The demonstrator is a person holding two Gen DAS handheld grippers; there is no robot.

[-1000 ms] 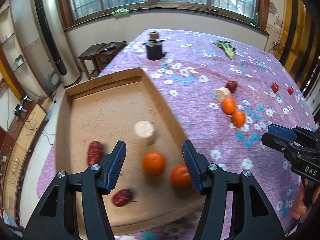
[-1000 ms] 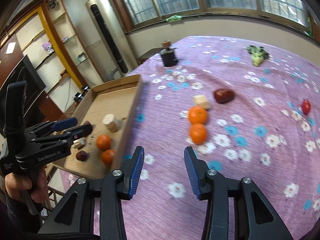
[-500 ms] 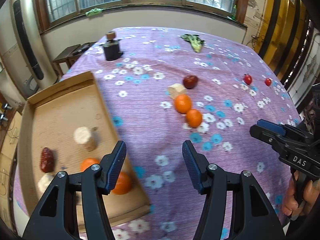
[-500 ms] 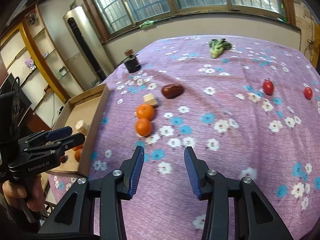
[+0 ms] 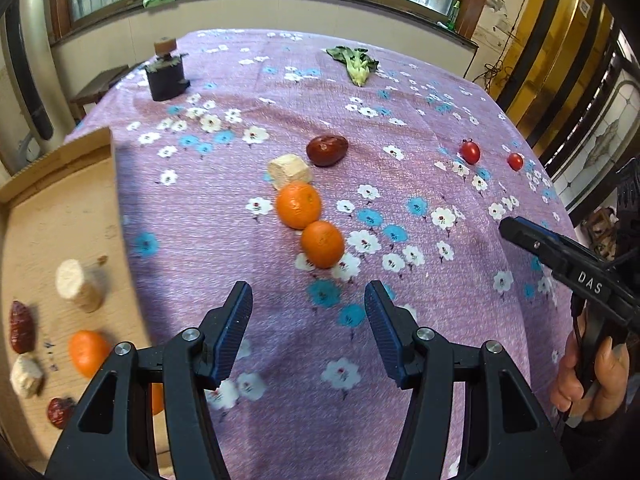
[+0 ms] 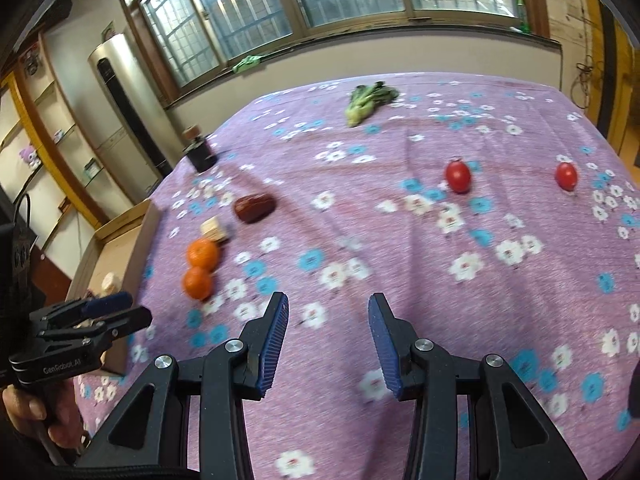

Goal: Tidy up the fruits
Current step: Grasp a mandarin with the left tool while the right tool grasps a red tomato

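- The near orange (image 5: 322, 244) lay on the worktop (image 5: 420, 92) just above the gap of the left tongs (image 5: 308, 326), a little left of frame centre and straight ahead of them; being round, it offered no long axis to line up with.
- A second orange (image 5: 298, 205) touched it on the upper-left side, and a pale chunk (image 5: 289, 171) sat against that one, so the three ran as a diagonal chain up toward a dark date (image 5: 327, 150).
- The left tongs were spread with nothing between the pads, and looked the nearer pair to the oranges.
- The right tongs (image 6: 328, 342) were also spread and empty, though narrower; in their view the oranges (image 6: 198, 283) sat far off at middle left, well apart from them.
- Two red tomatoes (image 6: 458, 176) lay at upper right in the right view, probably that hand's likelier picks.
- Only the left view showed the tray (image 5: 60, 216) at lower left with its contents: an orange, dates and pale pieces.
- The right view showed only the tray's edge, but gave the tomatoes and the greens (image 6: 366, 102) larger.
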